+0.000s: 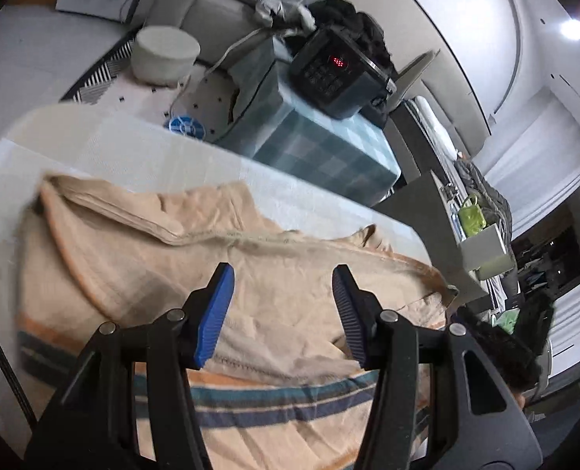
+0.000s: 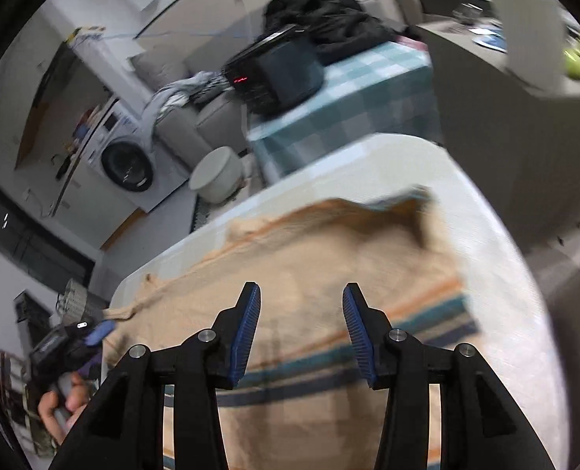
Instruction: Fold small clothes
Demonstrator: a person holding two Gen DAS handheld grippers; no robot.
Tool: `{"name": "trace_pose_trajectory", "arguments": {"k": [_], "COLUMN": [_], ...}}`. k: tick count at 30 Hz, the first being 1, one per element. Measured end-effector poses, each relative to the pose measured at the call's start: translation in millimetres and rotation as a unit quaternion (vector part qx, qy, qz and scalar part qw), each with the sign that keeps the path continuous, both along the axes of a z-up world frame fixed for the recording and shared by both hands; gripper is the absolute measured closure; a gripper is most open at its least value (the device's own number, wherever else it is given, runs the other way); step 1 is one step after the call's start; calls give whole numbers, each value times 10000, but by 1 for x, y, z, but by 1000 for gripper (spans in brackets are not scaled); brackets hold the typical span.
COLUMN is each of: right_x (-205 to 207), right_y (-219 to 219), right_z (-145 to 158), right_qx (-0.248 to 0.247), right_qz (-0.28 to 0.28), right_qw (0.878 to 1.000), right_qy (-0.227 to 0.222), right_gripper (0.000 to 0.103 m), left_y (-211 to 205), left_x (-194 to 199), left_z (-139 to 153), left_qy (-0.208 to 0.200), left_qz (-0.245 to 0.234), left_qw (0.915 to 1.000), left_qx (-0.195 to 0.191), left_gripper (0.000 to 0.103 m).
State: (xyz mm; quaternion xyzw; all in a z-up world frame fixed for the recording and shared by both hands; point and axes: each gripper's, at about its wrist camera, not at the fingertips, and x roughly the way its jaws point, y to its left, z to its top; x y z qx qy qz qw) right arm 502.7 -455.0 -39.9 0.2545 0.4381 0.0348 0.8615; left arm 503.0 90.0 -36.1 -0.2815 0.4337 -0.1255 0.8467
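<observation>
Beige striped garment point(image 1: 274, 286) lies spread on the white table point(image 1: 141, 149), directly under both tools. Left gripper point(image 1: 284, 313) and right gripper point(image 2: 299, 331) hover with jaws apart, holding nothing. Its stripes run across the lower frame; the collar end reaches toward upper left.

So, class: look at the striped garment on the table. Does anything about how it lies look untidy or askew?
Yes. The peach striped garment is only loosely folded: its top layer lies rumpled, with a flap edge running slantwise across it. In the right wrist view its far corner is curled up off the white table. Both grippers are open above it.
</observation>
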Motion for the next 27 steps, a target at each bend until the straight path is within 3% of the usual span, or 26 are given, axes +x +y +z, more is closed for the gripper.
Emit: {"name": "trace_pose_trajectory", "arguments": {"k": [4,10,13,14,15,17,21,25,27], "right_x": [-3,21,35,39,45,55,76,85,79], "right_y": [-34,-43,-35,-32,-28,-26,-43,-73,-75], "right_z": [-15,-27,-27,-26,-26,-26,-27,-33,-27], "right_qx": [375,390,207,152,34,-93,322,673,654], "right_qz": [-427,-565,-541,-527,-497,-496,-897,-1595,-1492], "right_qw": [9980,9967,9976,9979,9983,9982,9950,9837,9852], "right_qy": [270,426,382,334,312,323,291,482,523], "right_gripper": [58,58,59,67,84,98,99,94,93], "left_y": [26,80,105,111,117,124,129,129,128], "left_x": [-24,-39,-43,-44,-45,-46,-47,-44,-43], "left_z": [8,3,-5,-7,-10,-15,-19,-25,-22], "left_qy": [73,391,562,614,667,725,711,753,725], "left_qz": [228,916,1088,1106,1120,1160,1119,1088,1081], "left_qw": [9997,9940,9917,9913,9908,9900,9909,9910,9911], "left_qx": [95,445,387,374,369,353,221,219,267], "left_gripper": [50,47,47,47,47,47,47,47,47]}}
